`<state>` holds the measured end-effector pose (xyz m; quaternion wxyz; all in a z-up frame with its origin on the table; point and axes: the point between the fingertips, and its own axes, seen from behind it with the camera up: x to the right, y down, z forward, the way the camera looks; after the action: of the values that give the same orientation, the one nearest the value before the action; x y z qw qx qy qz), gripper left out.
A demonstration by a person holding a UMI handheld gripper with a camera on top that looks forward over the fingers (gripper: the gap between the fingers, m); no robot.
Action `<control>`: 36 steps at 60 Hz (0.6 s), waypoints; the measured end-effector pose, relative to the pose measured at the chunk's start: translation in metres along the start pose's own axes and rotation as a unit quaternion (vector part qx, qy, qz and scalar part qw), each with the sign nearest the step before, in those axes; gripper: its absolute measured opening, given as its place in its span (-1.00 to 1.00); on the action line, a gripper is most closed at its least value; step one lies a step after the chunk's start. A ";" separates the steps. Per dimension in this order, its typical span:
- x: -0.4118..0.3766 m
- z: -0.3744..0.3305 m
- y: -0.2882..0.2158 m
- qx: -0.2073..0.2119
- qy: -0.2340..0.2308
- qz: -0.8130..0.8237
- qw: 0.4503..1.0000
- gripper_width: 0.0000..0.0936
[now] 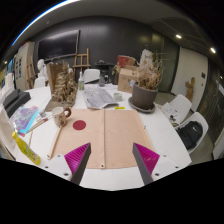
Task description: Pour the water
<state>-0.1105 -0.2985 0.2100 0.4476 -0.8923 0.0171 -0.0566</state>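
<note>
Gripper view, biggest thing first: what am I working over?
– You're over a white surface (pixel 170 140) that fills most of the scene. It's crowded at the back and the sides.
– And the brown sheet?
– That's a sheet of brown paper (pixel 105 135), lying flat just ahead of your jaws. My guess is it marks the working spot and would catch spills.
– Next?
– Beyond the paper's far right corner there's a pot (pixel 144 97) of dry stems. It stands upright and back, probably so it's out of your way.
– Where's the water?
– I can't make out a bottle, jug or cup anywhere, so find it before you reach.
– How is my gripper (pixel 112 160)?
– Your jaws stand wide apart and hold nothing. The pink pads (pixel 78 157) are over the paper's near corners. You're held low and level, which looks like a ready pose for a grasp.
</note>
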 end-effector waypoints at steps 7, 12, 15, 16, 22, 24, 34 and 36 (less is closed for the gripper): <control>-0.041 -0.005 0.015 -0.005 -0.014 -0.005 1.000 0.85; -0.086 -0.006 0.032 -0.010 -0.031 -0.011 0.999 0.84; -0.118 -0.008 0.045 -0.011 -0.045 -0.014 0.999 0.84; -0.130 -0.009 0.049 -0.011 -0.051 -0.015 0.999 0.84; -0.198 -0.014 0.078 -0.015 -0.087 -0.026 0.996 0.84; -0.220 -0.016 0.086 -0.012 -0.096 -0.029 0.995 0.84; -0.331 -0.019 0.116 0.009 -0.145 -0.051 0.988 0.84; -0.351 -0.017 0.119 0.016 -0.153 -0.054 0.987 0.84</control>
<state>-0.4582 -0.3548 0.0947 0.4552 -0.8829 -0.1007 0.0559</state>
